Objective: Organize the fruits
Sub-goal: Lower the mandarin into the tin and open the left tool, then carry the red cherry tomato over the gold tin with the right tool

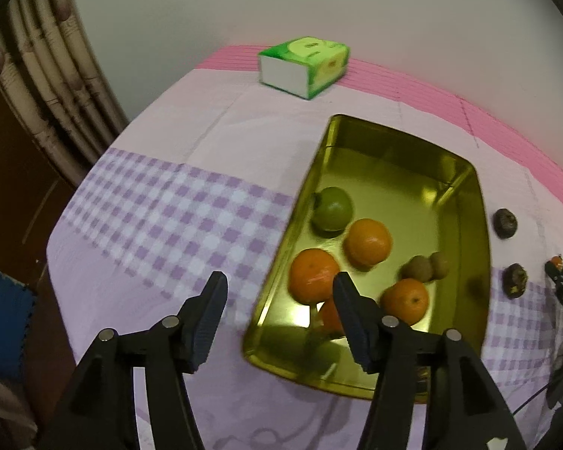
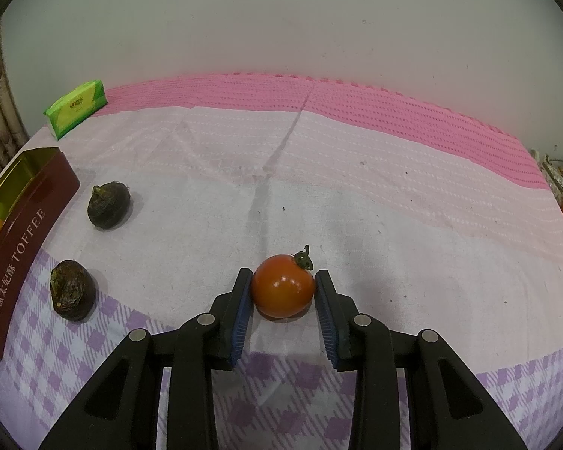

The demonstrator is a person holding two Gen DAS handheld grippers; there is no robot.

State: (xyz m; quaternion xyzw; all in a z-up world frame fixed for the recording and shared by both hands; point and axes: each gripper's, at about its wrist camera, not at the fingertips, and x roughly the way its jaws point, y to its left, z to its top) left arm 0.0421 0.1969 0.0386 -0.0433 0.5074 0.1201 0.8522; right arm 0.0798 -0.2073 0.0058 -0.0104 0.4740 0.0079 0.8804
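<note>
The left gripper (image 1: 279, 285) hangs empty with jaws apart over the near edge of the gold tin (image 1: 465, 202) holding oranges (image 1: 368, 242) and a green fruit (image 1: 332, 208), while the right gripper (image 2: 283, 287) brackets the tomato (image 2: 283, 287) on the table (image 2: 394, 206), seemingly pinching it.

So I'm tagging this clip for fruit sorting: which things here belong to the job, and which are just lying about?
Part of the job:
- gold tin holding oranges, a green fruit and small brown fruits
- tomato between the right gripper pads
- two dark fruits on the cloth
- left gripper, empty

Just lying about:
- tissue pack
- tablecloth
</note>
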